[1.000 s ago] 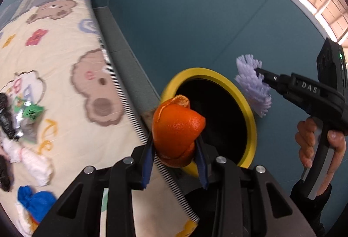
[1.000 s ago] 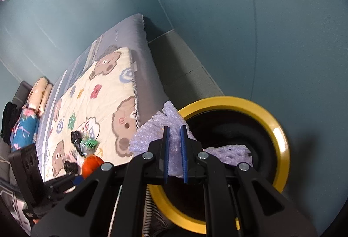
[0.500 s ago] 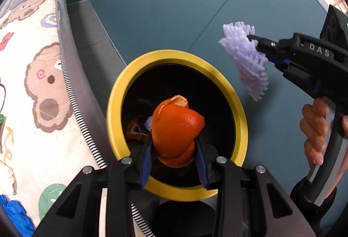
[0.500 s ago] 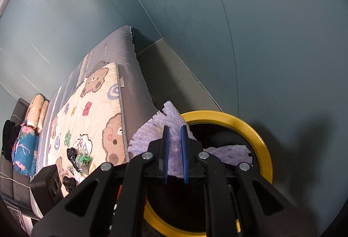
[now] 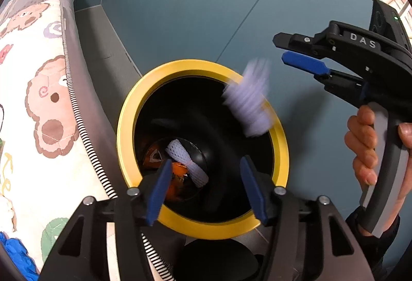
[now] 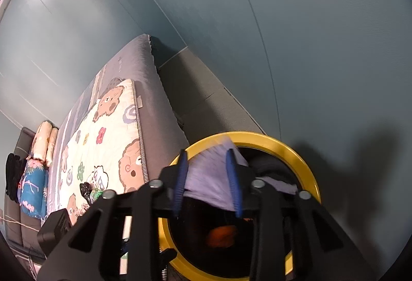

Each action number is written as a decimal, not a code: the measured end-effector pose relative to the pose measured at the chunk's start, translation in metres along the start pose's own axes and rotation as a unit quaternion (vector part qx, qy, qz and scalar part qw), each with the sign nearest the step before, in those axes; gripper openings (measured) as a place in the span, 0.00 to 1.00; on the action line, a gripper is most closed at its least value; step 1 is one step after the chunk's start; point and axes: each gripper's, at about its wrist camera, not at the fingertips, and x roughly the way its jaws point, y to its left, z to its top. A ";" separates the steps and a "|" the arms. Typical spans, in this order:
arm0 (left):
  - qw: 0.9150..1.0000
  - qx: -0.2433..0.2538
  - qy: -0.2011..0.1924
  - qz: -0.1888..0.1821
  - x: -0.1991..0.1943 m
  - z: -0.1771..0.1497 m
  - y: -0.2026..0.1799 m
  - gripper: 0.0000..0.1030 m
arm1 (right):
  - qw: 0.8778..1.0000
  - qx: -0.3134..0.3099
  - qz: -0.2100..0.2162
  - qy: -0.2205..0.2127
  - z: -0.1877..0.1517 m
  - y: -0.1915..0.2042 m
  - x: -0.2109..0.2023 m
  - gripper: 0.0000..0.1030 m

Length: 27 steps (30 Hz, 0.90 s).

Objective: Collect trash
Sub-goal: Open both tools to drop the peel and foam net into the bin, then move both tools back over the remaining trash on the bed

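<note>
A black bin with a yellow rim (image 5: 123, 126) (image 6: 298, 152) stands on the floor beside the bed. My left gripper (image 5: 206, 190) hangs over its mouth, jaws opening, nothing between them. The orange peel (image 5: 177, 171) (image 6: 222, 236) lies inside the bin next to a white foam net (image 5: 186, 162). My right gripper (image 5: 282, 48) (image 6: 207, 180) is above the bin's far side, jaws opening. The purple foam net (image 5: 251, 105) (image 6: 208, 175) is blurred, falling free of the pads toward the bin.
To the left lies a bed with a bear-print quilt (image 5: 38, 105) (image 6: 108, 136). Black and green wrappers (image 6: 88, 190) and a blue scrap (image 5: 15, 255) lie on it. A teal wall (image 5: 193, 10) rises behind the bin. A hand (image 5: 365, 147) holds the right gripper's handle.
The left gripper moved over the bin and let go of the orange peel, which now lies inside. The right gripper opened and the purple foam net dropped from it.
</note>
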 end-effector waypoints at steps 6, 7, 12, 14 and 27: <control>1.000 -0.001 -0.011 0.010 -0.015 -0.009 0.005 0.63 | 1.000 -0.007 -0.003 0.001 -0.004 0.009 -0.003 0.39; 1.000 -0.002 -0.014 0.013 -0.018 -0.010 0.008 0.65 | 1.000 -0.010 -0.002 0.001 -0.005 0.012 -0.004 0.40; 0.999 -0.012 -0.029 0.037 -0.036 -0.013 0.032 0.74 | 1.000 -0.023 0.008 0.011 -0.016 0.029 0.001 0.50; 0.998 -0.020 -0.031 0.040 -0.044 -0.014 0.043 0.75 | 0.999 -0.027 0.013 0.017 -0.021 0.036 0.001 0.51; 0.991 -0.082 -0.057 0.093 -0.101 -0.033 0.125 0.79 | 0.996 -0.081 0.034 0.030 -0.047 0.097 -0.006 0.58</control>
